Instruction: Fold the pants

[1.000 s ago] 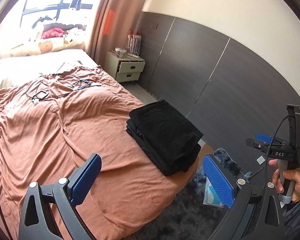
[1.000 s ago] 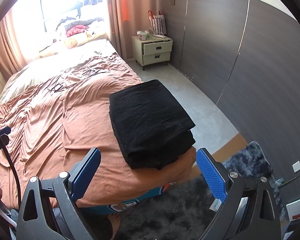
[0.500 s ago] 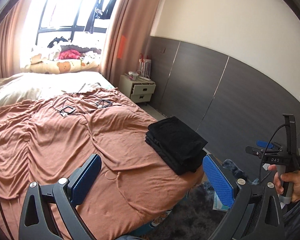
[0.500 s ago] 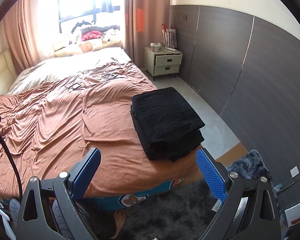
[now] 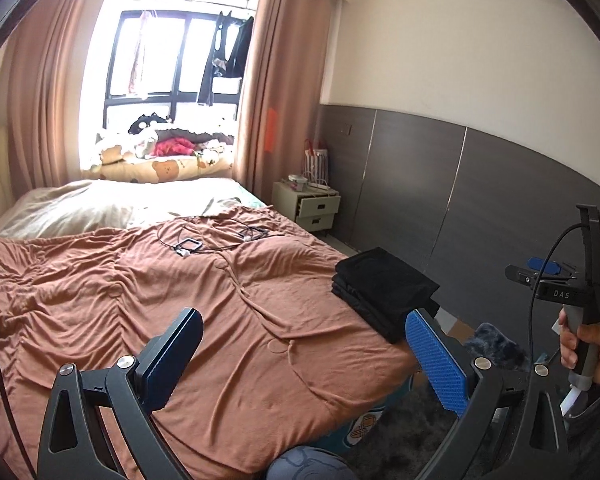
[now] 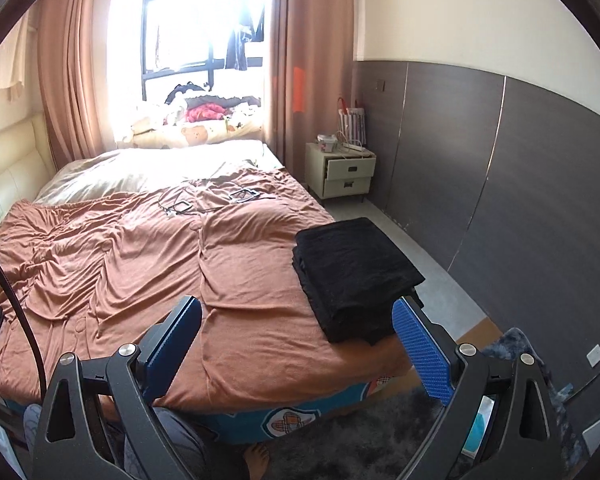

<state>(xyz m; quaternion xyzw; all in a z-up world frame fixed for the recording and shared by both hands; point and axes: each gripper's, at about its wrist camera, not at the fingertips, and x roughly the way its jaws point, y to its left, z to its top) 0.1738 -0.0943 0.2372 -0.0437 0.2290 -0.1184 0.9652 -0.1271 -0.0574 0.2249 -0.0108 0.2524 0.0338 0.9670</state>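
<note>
Pants (image 6: 354, 276), black and folded into a stack, lie at right of centre on the bed (image 6: 187, 272) (rust-coloured cover). Left tongs (image 5: 304, 356) and right tongs (image 6: 295, 344) both stand apart, holding nothing, at lower frame.

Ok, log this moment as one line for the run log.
pants: folded, black stack on bed near corner | left gripper: open, empty, off bed | right gripper: open, empty, off bed | contact: none

Bed (image 6: 227, 344) in rust-brown cover — folded black pants (image 6: 352, 272) at its right edge, cables (image 6: 207, 202) farther up.
</note>
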